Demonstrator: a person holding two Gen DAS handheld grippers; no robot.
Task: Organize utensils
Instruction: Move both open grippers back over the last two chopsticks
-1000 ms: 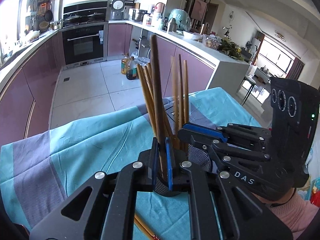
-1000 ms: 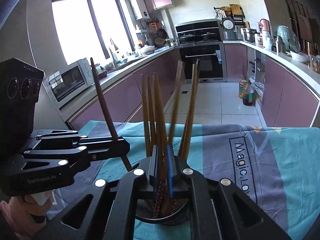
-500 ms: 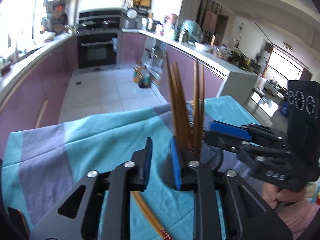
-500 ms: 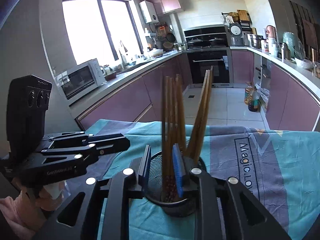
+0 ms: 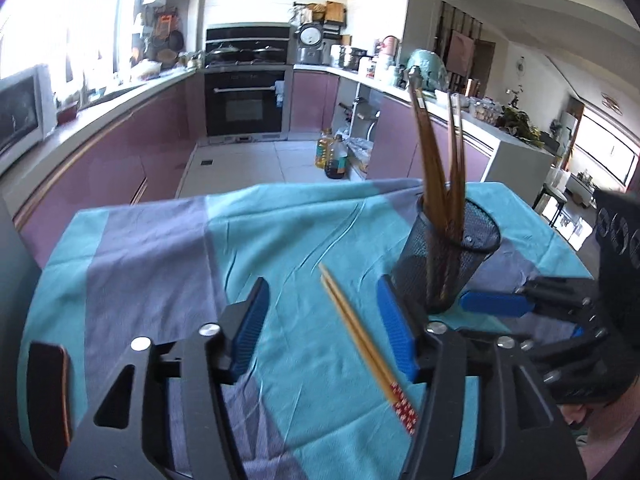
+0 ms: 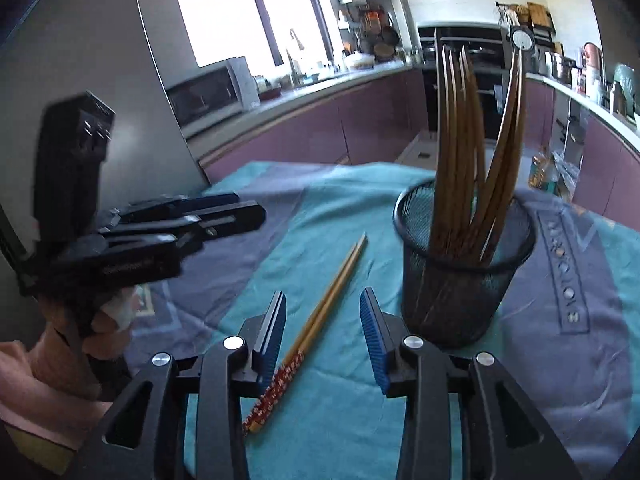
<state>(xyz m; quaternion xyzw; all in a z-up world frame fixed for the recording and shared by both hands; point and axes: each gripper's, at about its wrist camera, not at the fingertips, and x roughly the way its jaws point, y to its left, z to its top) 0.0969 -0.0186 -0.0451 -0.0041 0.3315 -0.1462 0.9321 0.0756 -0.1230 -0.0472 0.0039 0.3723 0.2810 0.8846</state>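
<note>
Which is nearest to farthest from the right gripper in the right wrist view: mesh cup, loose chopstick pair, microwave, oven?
1. Loose chopstick pair: on the cloth, between the opening jaws of the right gripper, not gripped.
2. Mesh cup: just right of the jaws.
3. Microwave: left counter.
4. Oven: far wall.
</note>
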